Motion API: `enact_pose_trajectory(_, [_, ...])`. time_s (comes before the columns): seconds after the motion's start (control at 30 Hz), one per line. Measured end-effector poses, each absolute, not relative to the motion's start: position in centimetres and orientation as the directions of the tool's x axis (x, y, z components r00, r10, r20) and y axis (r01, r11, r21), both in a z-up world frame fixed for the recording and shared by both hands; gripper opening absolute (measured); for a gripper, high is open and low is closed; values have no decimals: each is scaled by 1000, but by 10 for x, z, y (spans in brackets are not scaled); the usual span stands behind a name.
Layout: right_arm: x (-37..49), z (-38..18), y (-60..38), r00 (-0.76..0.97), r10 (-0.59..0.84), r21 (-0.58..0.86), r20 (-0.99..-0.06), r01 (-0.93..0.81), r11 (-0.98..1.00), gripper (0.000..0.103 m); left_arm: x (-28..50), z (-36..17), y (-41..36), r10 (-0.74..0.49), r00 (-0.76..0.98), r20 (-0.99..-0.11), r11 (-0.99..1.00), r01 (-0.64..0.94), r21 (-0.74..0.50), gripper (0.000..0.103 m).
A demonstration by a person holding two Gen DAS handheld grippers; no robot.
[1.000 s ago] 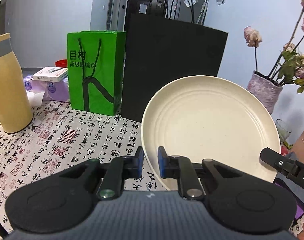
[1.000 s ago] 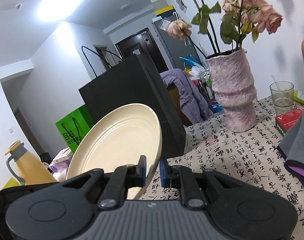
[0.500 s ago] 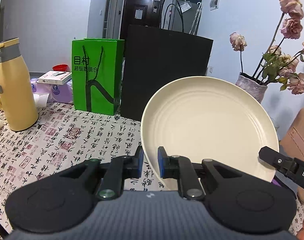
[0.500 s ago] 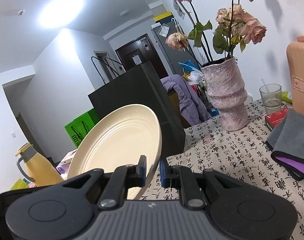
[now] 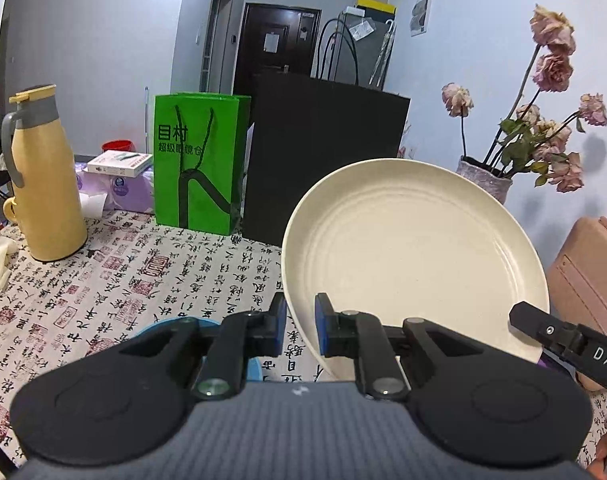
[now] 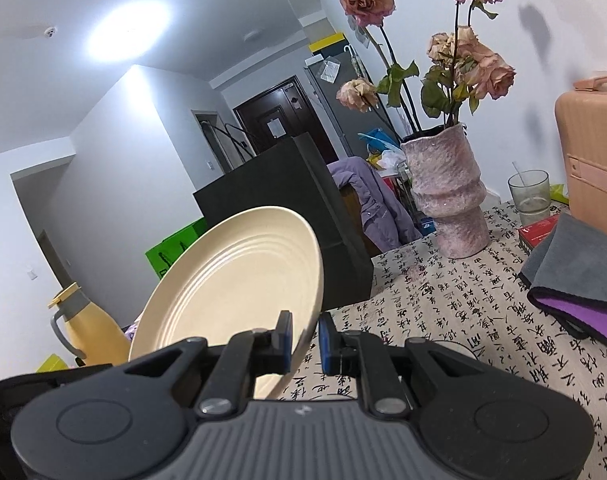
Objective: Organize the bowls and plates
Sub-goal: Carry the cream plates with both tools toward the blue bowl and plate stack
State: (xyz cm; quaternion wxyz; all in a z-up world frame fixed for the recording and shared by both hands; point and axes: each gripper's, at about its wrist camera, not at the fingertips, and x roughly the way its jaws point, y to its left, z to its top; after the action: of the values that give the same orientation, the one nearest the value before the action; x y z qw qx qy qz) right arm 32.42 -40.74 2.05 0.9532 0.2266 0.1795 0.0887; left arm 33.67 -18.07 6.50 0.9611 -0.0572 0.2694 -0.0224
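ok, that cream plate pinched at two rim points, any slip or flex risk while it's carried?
The cream plate looks stiff: its rim keeps a clean curve with the left hand-held gripper and right hand-held gripper on it. The smooth, glossy surface and thin rim between small pads suggest it could slip or pivot if tilted more. It seems light for its size, likely plastic or fibre.
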Motion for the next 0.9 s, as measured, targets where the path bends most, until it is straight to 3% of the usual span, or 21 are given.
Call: enact_pose_trajectory(0.9, [254,25,-372,930,240,427,-279,-104,898,13,267,60,-141,-103,865,-492,985,19,-172,16])
